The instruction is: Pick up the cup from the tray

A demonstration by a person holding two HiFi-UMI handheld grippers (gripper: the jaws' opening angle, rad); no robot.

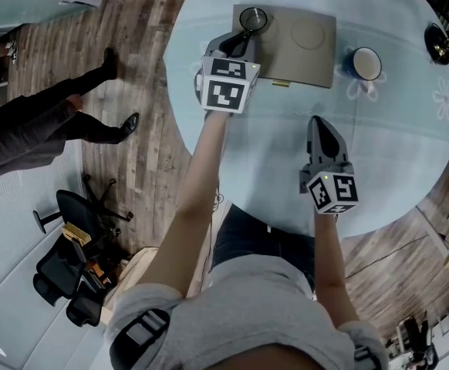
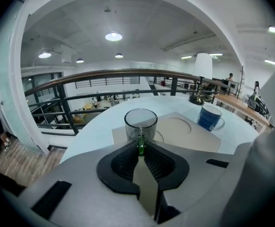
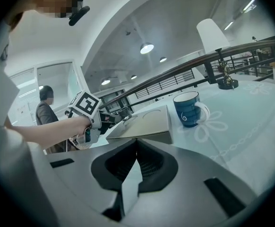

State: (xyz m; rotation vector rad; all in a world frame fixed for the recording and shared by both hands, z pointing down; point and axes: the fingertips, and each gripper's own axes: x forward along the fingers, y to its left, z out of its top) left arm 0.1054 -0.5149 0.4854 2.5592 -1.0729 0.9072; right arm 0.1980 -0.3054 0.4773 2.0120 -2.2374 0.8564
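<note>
A clear glass cup with a green handle stands on the left ring of a flat brown tray at the far side of the round table. My left gripper reaches to it from the near side, and its pads pinch the green handle; the cup stays upright on the tray. My right gripper hovers over the table's near middle, shut with nothing in it, pointing at the tray's side.
A blue mug stands on the table right of the tray, also visible from the left gripper as the blue mug. A dark lamp base sits at the far right edge. A person stands on the floor at left, near an office chair.
</note>
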